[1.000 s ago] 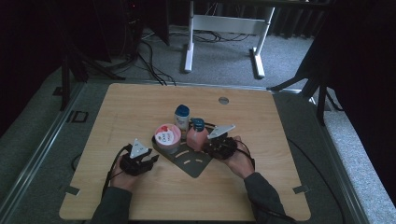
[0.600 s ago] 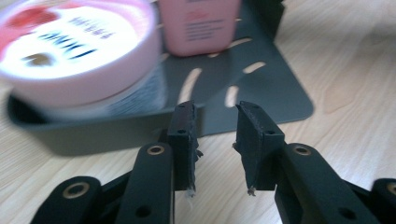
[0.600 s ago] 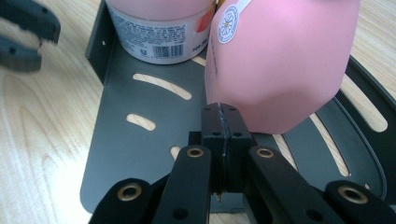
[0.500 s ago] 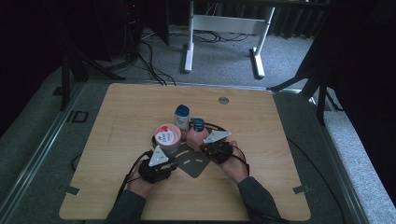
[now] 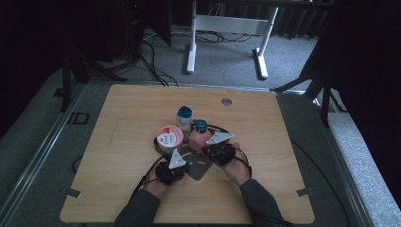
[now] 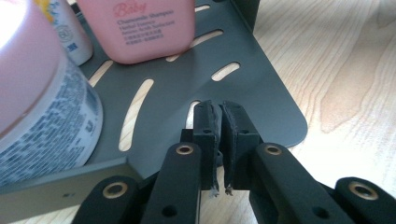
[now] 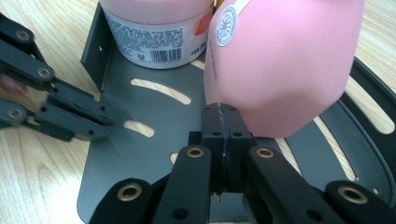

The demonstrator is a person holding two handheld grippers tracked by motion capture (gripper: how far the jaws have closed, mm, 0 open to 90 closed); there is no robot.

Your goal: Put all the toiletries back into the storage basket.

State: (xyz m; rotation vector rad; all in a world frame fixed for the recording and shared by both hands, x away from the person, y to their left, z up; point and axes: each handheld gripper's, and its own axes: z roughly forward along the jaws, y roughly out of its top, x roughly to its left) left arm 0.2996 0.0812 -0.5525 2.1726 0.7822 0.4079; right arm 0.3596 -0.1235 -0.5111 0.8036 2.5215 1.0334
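Note:
A dark grey slotted metal tray (image 5: 200, 169) lies on the wooden table. It carries a pink tub (image 5: 170, 137), a white bottle with a blue cap (image 5: 184, 118) and a pink shampoo bottle (image 5: 199, 135). My left gripper (image 6: 219, 116) sits at the tray's near corner beside the tub (image 6: 37, 102). Its jaws have just been closing, the pads now meet, and I see nothing between them. My right gripper (image 7: 223, 116) is shut low over the tray (image 7: 140, 154), its tips right against the foot of the pink bottle (image 7: 289, 60). The left gripper (image 7: 93, 123) reaches in from the left there.
A round grommet (image 5: 226, 101) sits in the table's far side. Cables (image 5: 241, 156) trail from both grippers across the wood. A white metal frame (image 5: 227, 28) stands on the floor beyond the table. The tray has an upright wall (image 7: 93, 46) by the tub.
My left hand has moved right, from beside the tray to its near corner, and its jaws have closed. The right hand has stayed by the pink bottle.

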